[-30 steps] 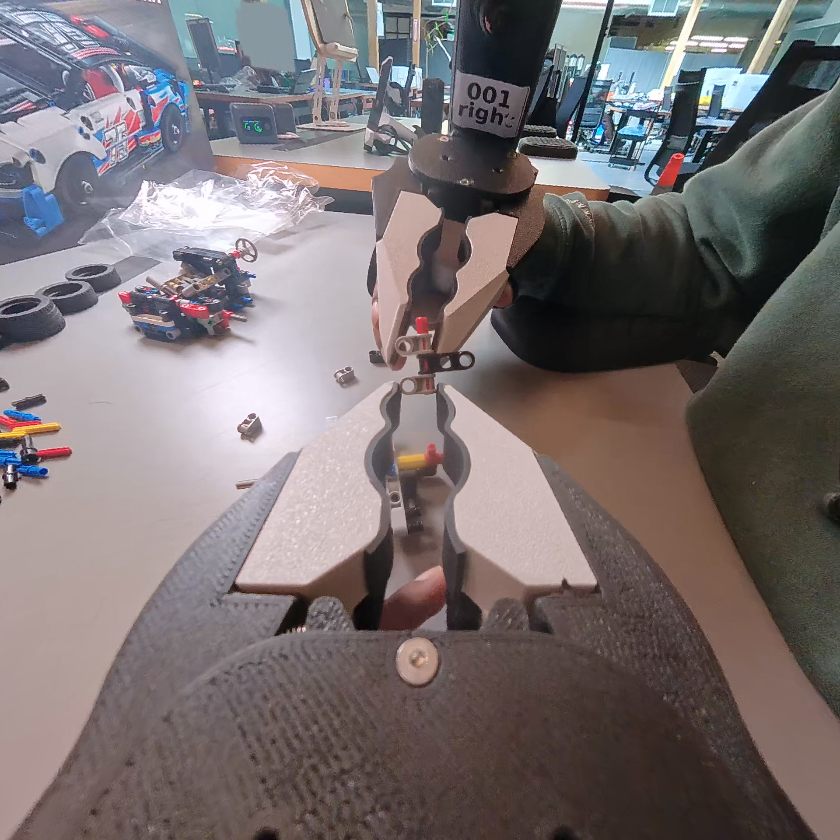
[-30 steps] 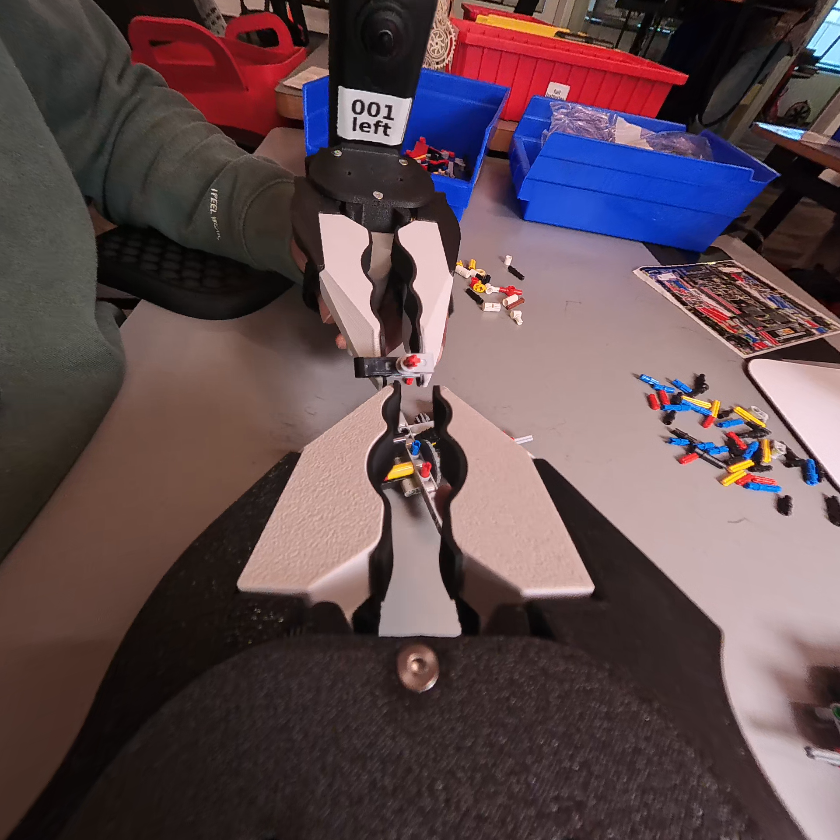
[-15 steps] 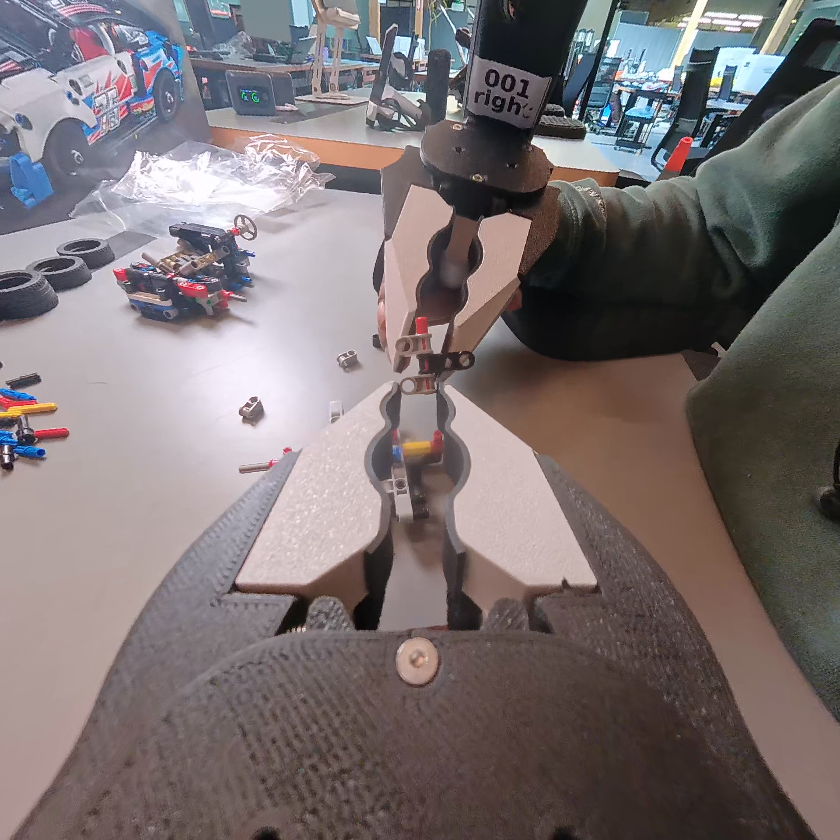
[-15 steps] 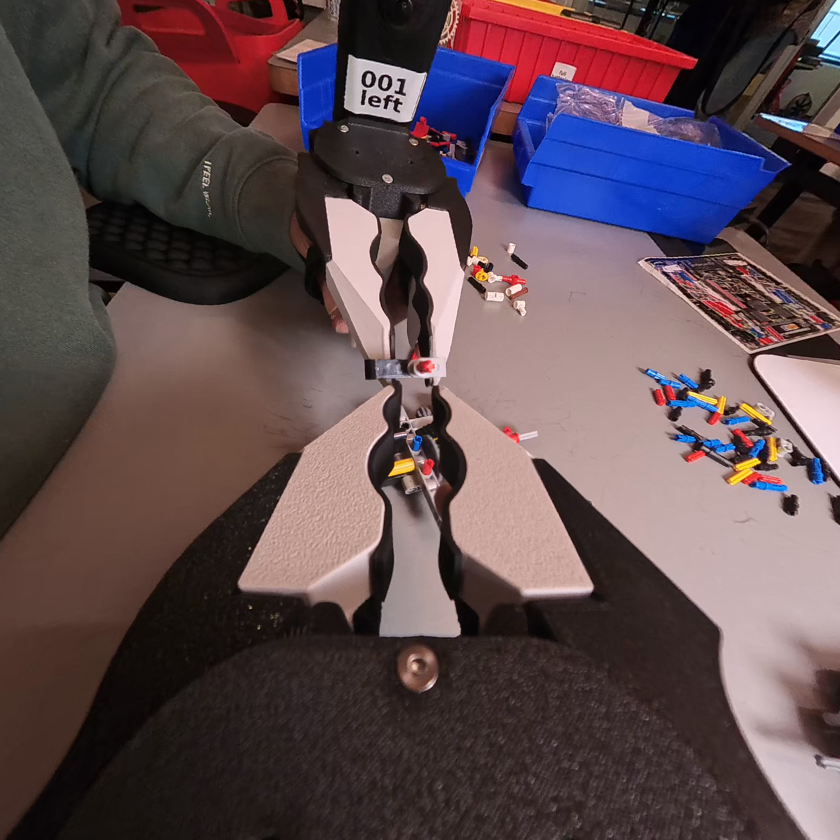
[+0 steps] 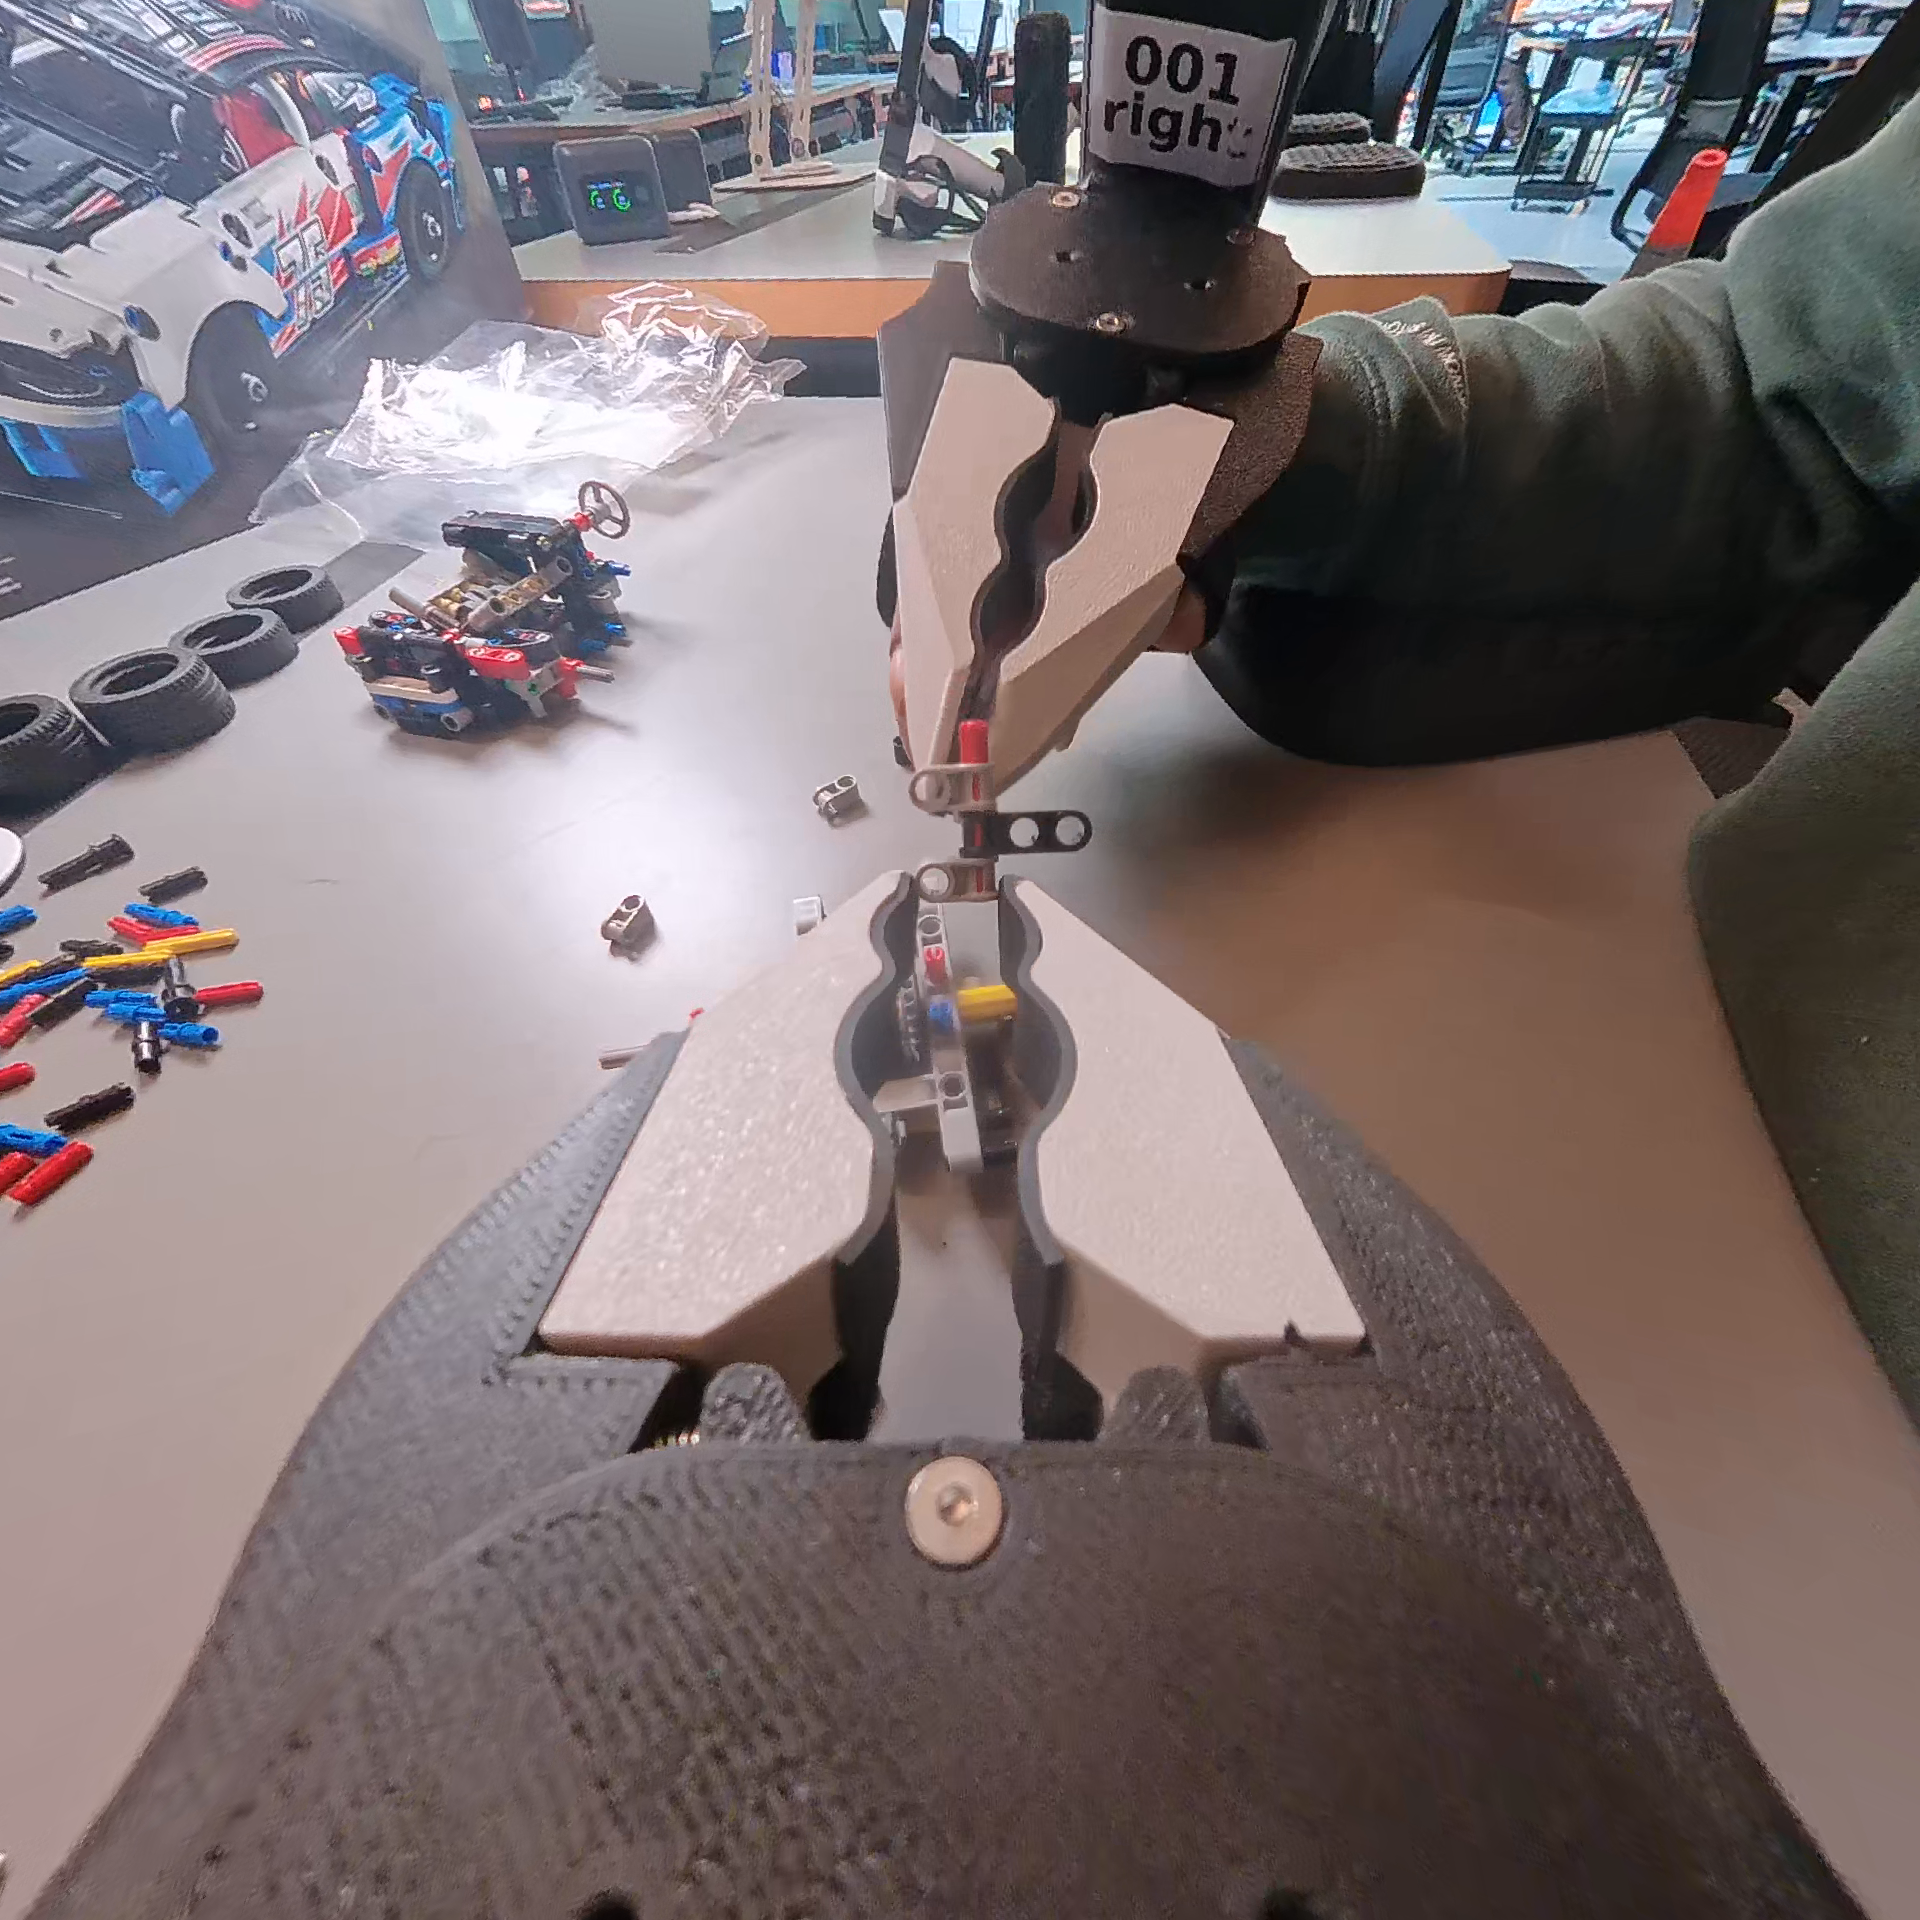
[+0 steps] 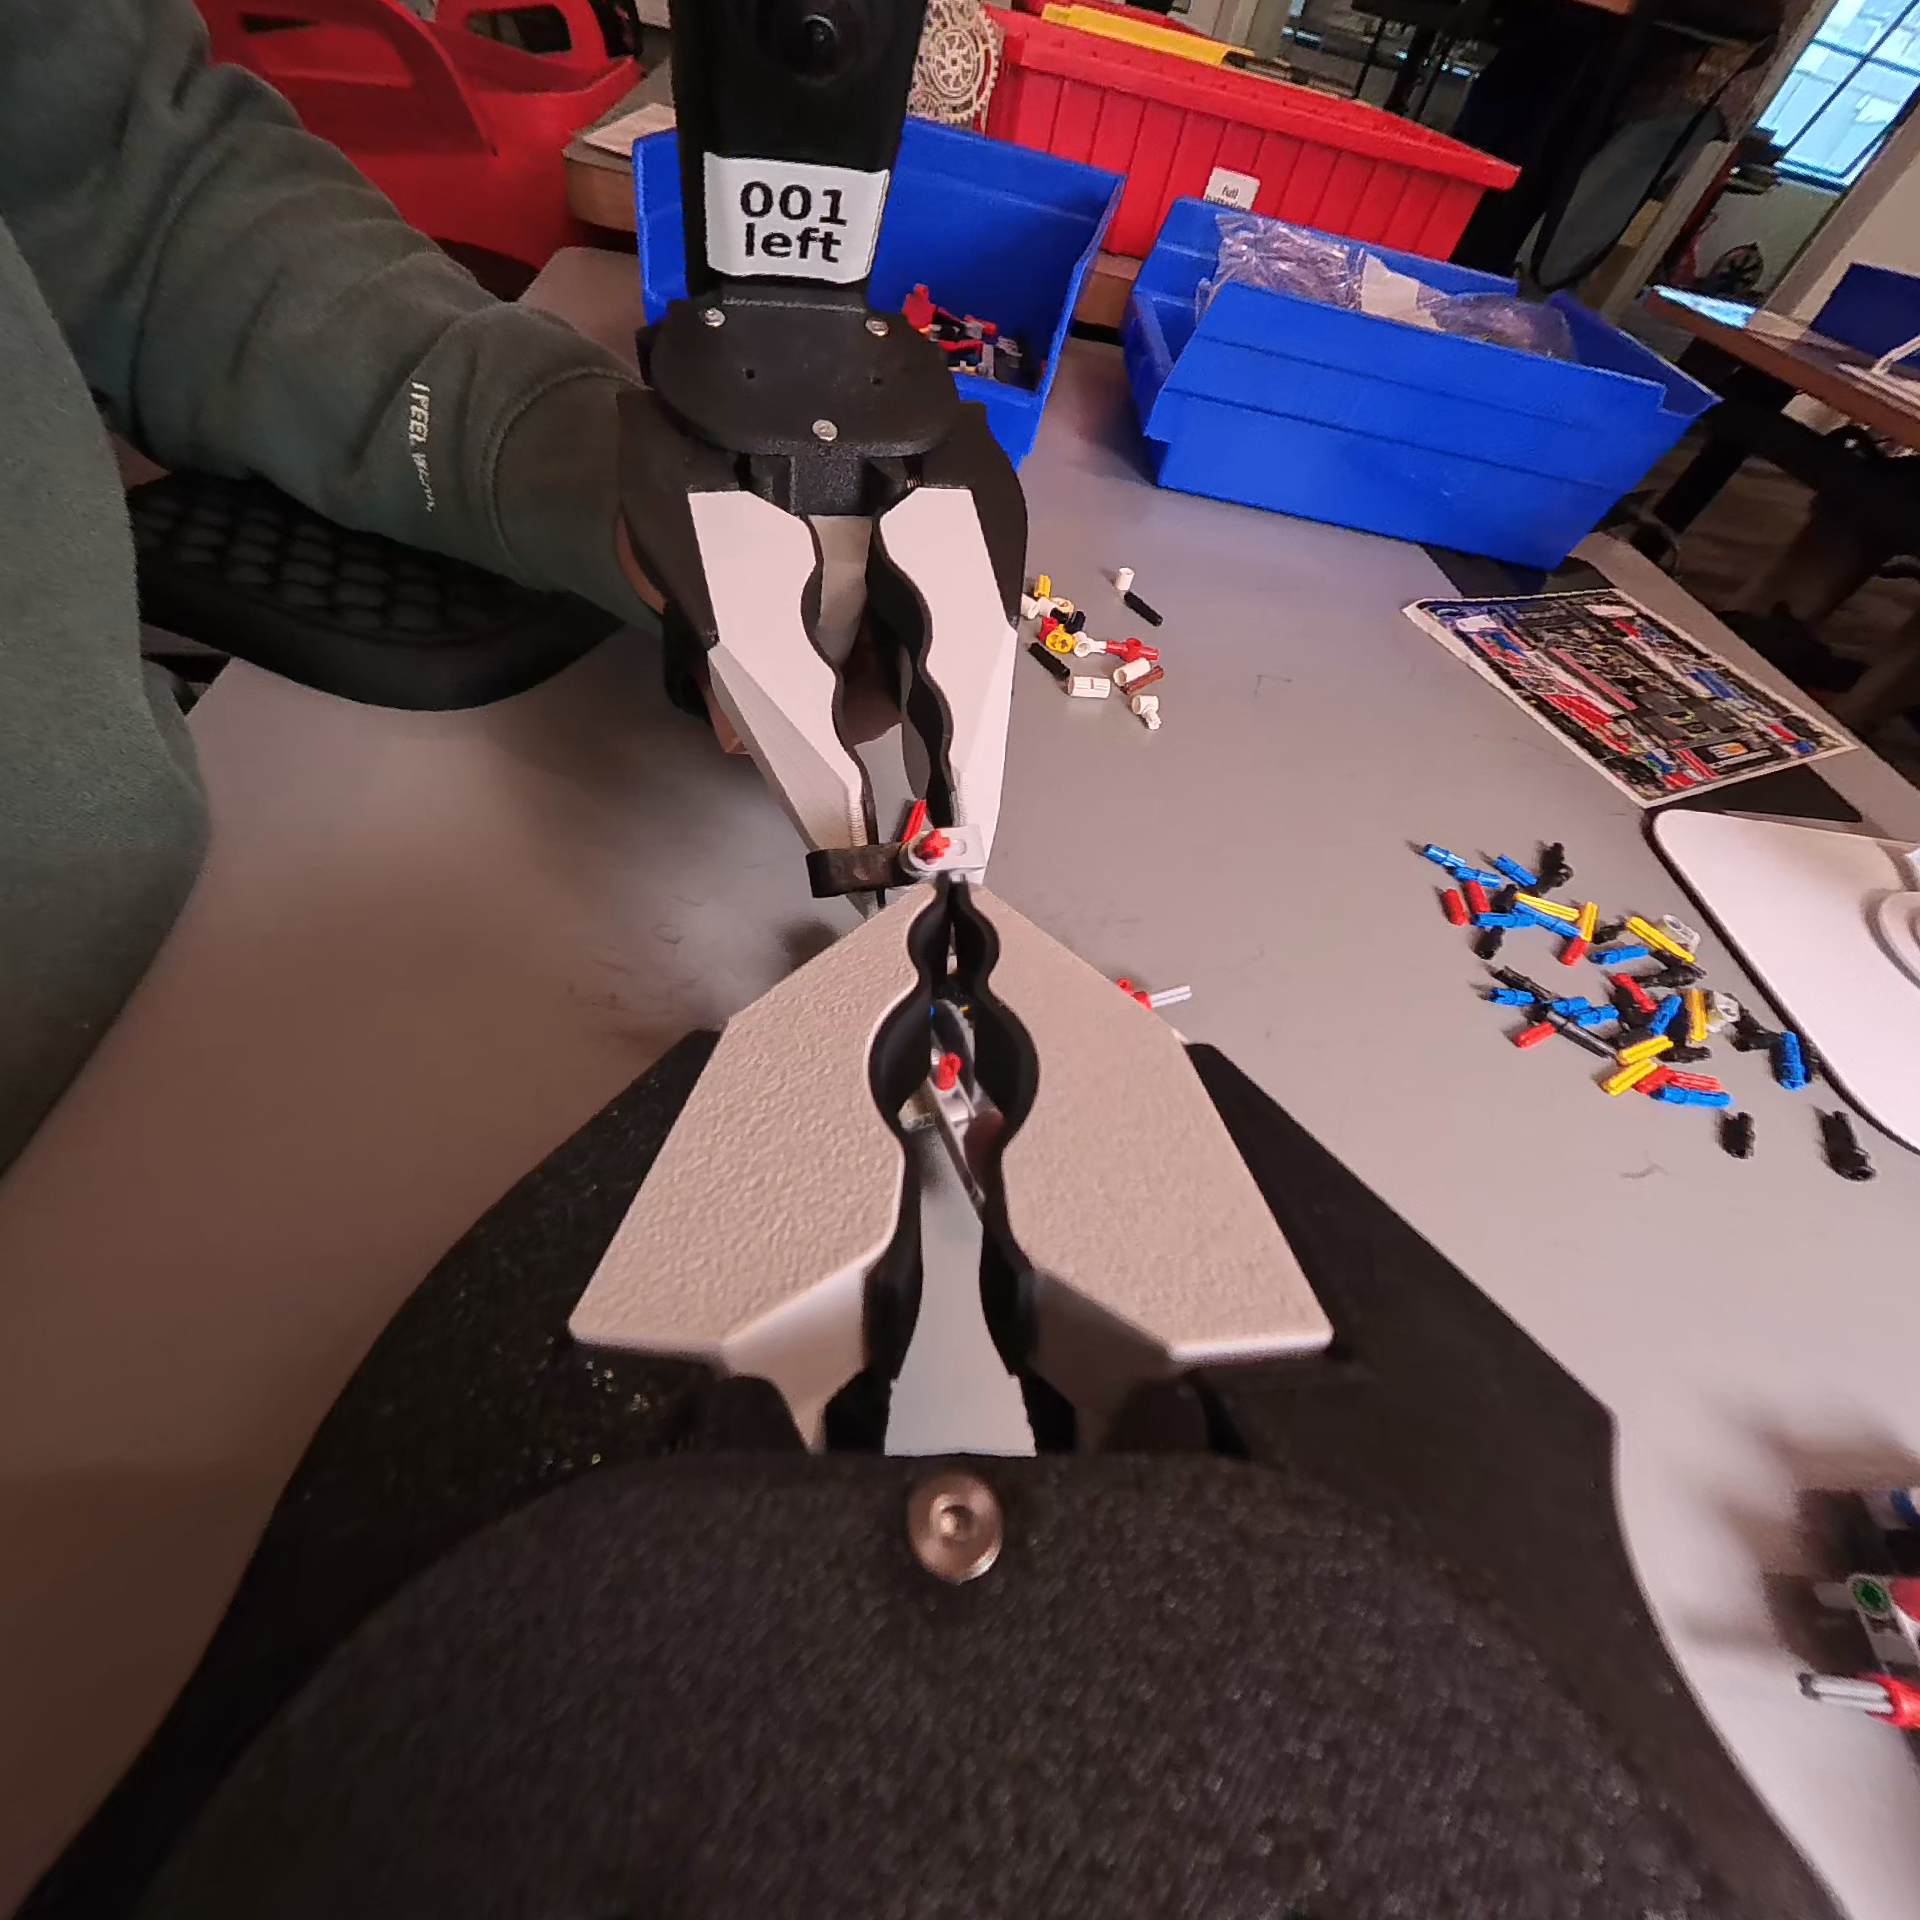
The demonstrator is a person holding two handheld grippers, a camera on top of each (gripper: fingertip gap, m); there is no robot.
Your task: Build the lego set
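Grey worktop strewn with pins, blue bins behind, labelled handles; both grippers' fingers pinch one small lego assembly.

A blurred lego piece is cut off at the right edge.

Wrist cameras face each other closely — sharing the grey table between.
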